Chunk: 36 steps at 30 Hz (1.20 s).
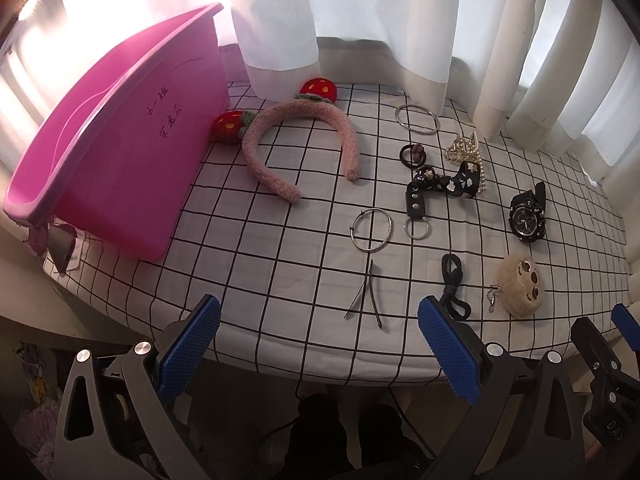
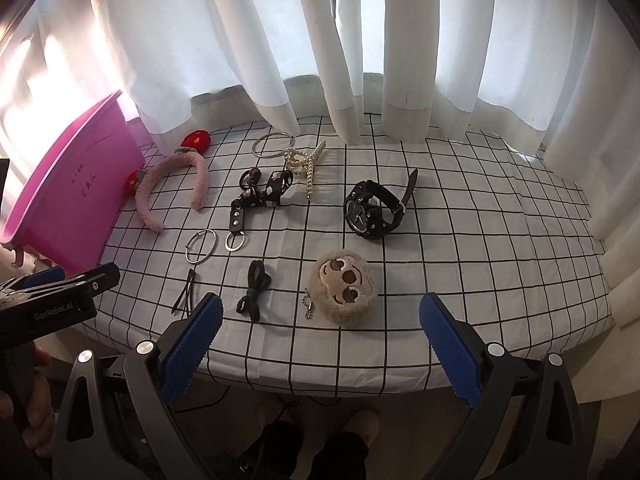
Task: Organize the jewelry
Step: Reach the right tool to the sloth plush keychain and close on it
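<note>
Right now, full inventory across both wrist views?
bin: 1, pink, far left
headband: 1, pink with red strawberries, beside bin
bangles: 2, silver, one back, one centre
pearl clip: 1, cream, back
patterned strap: 1, black, centre
watch: 1, black, right
plush keychain: 1, beige, front
cord: 1, black, front
hairpins: black, front, count unclear
tablecloth: 1, white, black grid
left gripper: open
right gripper: open

Pink bin [image 1: 120, 152] inside hidden; handwriting [image 1: 164, 114] unreadable.
</note>
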### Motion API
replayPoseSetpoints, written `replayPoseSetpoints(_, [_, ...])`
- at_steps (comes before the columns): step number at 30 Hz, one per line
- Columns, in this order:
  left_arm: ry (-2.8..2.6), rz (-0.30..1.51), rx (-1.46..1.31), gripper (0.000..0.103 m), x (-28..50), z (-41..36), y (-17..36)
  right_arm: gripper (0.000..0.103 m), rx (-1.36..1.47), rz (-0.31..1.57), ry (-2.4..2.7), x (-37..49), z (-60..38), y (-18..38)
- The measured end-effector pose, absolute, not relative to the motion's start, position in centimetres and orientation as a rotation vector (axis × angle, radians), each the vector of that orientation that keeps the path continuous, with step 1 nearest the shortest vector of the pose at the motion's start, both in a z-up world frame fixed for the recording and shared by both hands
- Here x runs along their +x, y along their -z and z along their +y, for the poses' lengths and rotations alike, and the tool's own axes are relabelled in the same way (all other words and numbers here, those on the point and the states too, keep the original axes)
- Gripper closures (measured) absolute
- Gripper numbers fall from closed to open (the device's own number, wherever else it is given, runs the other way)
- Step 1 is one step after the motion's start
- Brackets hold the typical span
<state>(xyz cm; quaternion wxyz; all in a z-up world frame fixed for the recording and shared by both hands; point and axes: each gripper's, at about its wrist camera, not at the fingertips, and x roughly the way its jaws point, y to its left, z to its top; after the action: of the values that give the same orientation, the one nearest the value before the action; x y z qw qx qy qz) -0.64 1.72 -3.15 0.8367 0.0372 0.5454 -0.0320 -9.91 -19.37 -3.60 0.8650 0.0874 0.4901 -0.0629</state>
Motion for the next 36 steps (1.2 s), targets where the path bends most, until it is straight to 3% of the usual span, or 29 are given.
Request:
replayPoseSetpoints(13, [0.025, 1.227, 0.046, 0.006, -0.3, 5.4, 10.0, 0.009, 0.186, 1.081, 0.160, -9.4, -21.2, 10.0])
replayPoseSetpoints(36, [0.150, 1.179, 0.028, 0.006, 2.1, -0.9, 14.5, 0.009, 0.147, 1.075, 0.179, -5.0, -22.3, 14.6])
